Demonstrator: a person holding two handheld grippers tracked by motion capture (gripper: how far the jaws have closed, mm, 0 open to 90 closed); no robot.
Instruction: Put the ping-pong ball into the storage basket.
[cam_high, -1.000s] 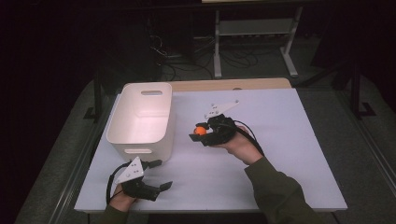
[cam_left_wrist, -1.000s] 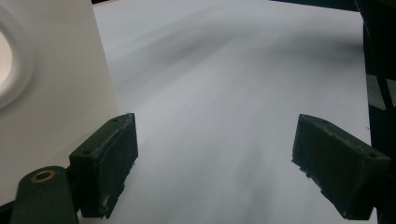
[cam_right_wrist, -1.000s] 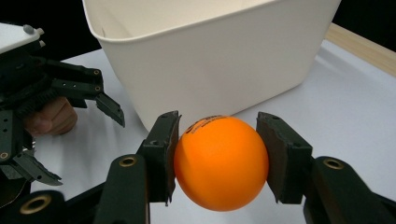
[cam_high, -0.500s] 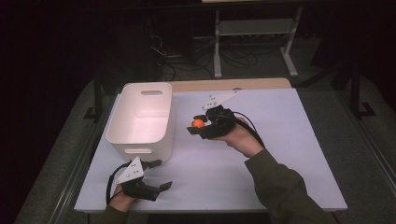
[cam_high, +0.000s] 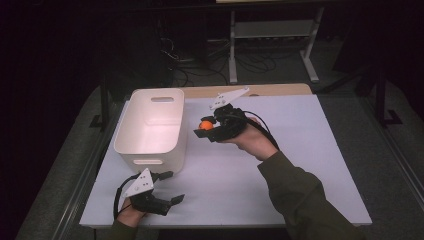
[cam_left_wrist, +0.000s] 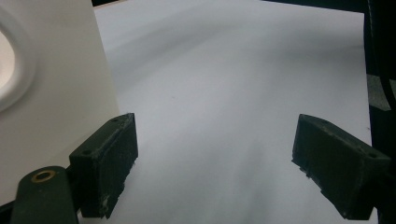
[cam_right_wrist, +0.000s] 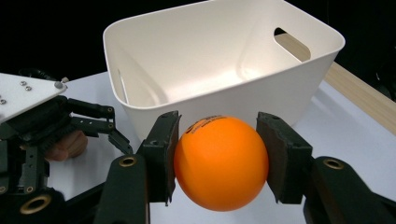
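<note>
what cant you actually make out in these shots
- Print on the orange ball: right gripper view, too small and curving away over the top.
- White bin floor nearest the person: high view, hidden by its own near wall.
- Bin's top: left gripper view, cut off by the edge.

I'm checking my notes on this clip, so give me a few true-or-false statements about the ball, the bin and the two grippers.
1. The right gripper clamps an orange ball. True.
2. The ball lies inside the white bin. False: it is held outside the bin, beside it.
3. The left gripper holds a ball too. False: its jaws stand open with nothing between them.
4. The bin is empty. True.
5. The left gripper is near the bin's front. True.
</note>
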